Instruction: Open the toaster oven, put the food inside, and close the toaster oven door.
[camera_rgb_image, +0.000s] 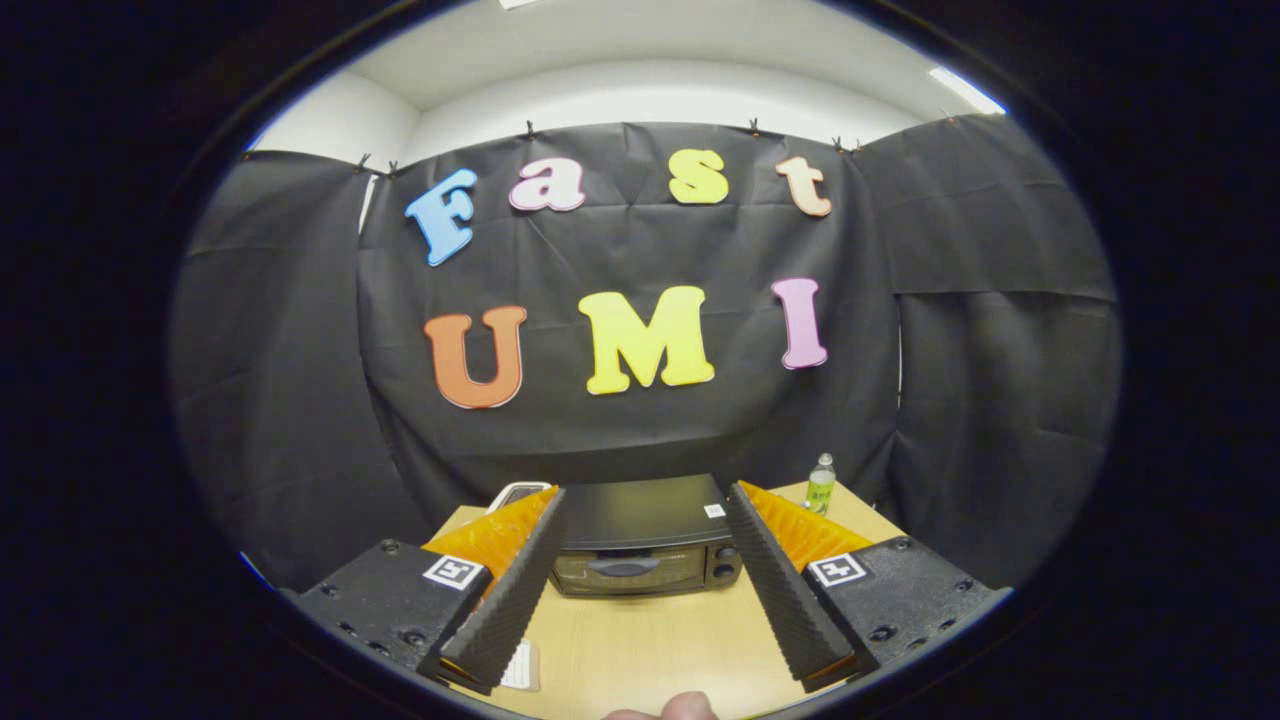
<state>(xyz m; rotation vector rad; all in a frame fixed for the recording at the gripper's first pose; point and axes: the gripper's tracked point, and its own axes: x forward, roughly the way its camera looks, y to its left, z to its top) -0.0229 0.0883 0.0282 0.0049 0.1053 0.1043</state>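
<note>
Hand-held gripper (645, 520) held up above the bench (650, 650), fingers spread well apart, nothing between them but air. Looking straight along the two fingers at the toaster oven (645, 540), sitting on the wooden bench beyond the fingertips and framed in the gap between them. Door (625, 572) shut, handle (622, 567) running across its front, untouched. Two round knobs (724, 562) stacked one above the other at the right end of the oven's front, just beside the right finger. Small white sticker (714, 511) on the dark top of the oven, toward its right side.

Behind the oven on the right, near the back corner of the bench: a small clear bottle (821, 483) with a green label, standing upright, well apart from the oven and just past the right finger. Behind the left finger, peeking over its tip: a pale, rounded object (517, 493) with a dark face, too hidden to name.

Down on the bench near the base of the left finger, a flat white sheet (520, 665), partly covered by that finger. At the very bottom, between the finger bases, the tip of a person's finger (685, 708). Food item hard to pick out anywhere on the bench. Black cloth hanging all round as the booth's wall (300, 400).
</note>
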